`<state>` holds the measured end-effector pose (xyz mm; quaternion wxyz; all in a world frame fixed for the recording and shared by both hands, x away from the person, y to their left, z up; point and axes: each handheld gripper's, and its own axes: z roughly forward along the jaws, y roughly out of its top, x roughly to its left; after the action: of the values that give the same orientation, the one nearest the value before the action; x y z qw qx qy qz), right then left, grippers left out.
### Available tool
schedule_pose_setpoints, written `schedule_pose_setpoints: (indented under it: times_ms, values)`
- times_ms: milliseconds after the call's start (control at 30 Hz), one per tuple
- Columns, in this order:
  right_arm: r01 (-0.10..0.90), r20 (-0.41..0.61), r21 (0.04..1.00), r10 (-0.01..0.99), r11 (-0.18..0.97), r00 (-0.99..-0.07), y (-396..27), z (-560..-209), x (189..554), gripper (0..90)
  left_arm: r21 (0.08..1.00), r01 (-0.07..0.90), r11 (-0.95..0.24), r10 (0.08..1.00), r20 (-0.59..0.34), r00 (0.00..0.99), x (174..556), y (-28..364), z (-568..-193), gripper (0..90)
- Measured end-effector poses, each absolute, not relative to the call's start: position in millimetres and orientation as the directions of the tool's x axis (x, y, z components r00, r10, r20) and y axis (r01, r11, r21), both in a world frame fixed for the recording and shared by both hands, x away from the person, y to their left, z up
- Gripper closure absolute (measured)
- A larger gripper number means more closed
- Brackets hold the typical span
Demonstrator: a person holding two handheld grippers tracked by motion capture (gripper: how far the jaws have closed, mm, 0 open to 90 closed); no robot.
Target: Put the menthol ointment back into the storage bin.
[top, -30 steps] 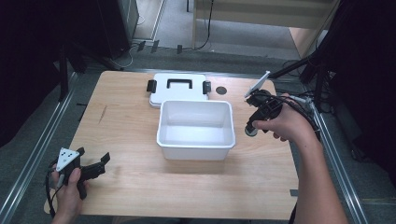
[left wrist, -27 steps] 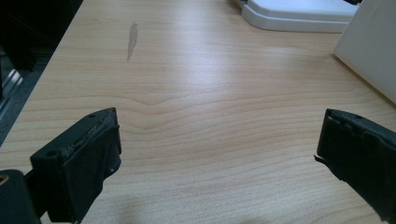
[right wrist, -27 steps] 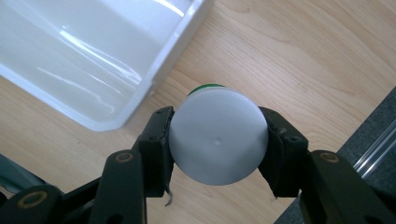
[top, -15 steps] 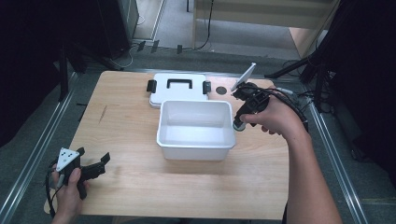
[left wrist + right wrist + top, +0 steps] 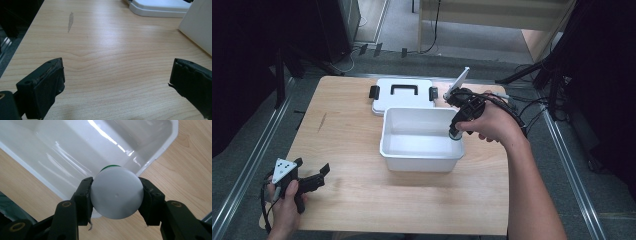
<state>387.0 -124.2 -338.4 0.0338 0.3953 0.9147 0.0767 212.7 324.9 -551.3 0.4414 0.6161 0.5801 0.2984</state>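
We are gripping a round white container (image 5: pixel 116 193) between the jaws of our right gripper (image 5: pixel 458 127), holding it over the right rim of the white tub (image 5: pixel 422 159) at centre frame. Our left gripper (image 5: pixel 309 181), lower left, is resting with jaws spread wide above the wooden table (image 5: pixel 105 62).

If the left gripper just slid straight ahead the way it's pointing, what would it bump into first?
Probably nothing soon. The left gripper is open over bare wooden table. Straight ahead lies the white lid at the far end; the white bin sits off to its right, though depth is hard to judge.
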Motion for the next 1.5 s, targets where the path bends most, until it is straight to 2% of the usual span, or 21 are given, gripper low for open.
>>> schedule_pose_setpoints:
  times_ms: [267,400,667,900,1500]
  values:
    - [0.694,0.006,0.154,0.701,0.704,-0.713,-114.6,-343.7,386.9,51.4,0.89,0.451,0.063,0.978,-0.145,0.15,212.7,325.0,-551.4,0.3]
    - [0.651,0.008,0.157,0.659,0.742,-0.752,-111.5,-348.2,385.5,51.4,0.89,0.451,0.063,0.978,-0.145,0.15,212.7,324.9,-551.3,0.2]
    - [0.421,-0.051,0.181,0.436,0.889,-0.898,-107.6,-361.7,378.1,51.4,0.89,0.452,0.063,0.978,-0.145,0.149,212.7,325.0,-551.3,0.3]
    - [0.34,-0.091,0.156,0.356,0.928,-0.93,-103.1,-375.7,378.4,51.4,0.89,0.451,0.064,0.978,-0.146,0.149,212.8,325.3,-551.4,0.2]
    - [0.31,-0.068,0.121,0.319,0.943,-0.945,-99.5,-414.9,384.5,51.4,0.889,0.453,0.065,0.977,-0.148,0.15,212.5,325.6,-551.4,0.3]
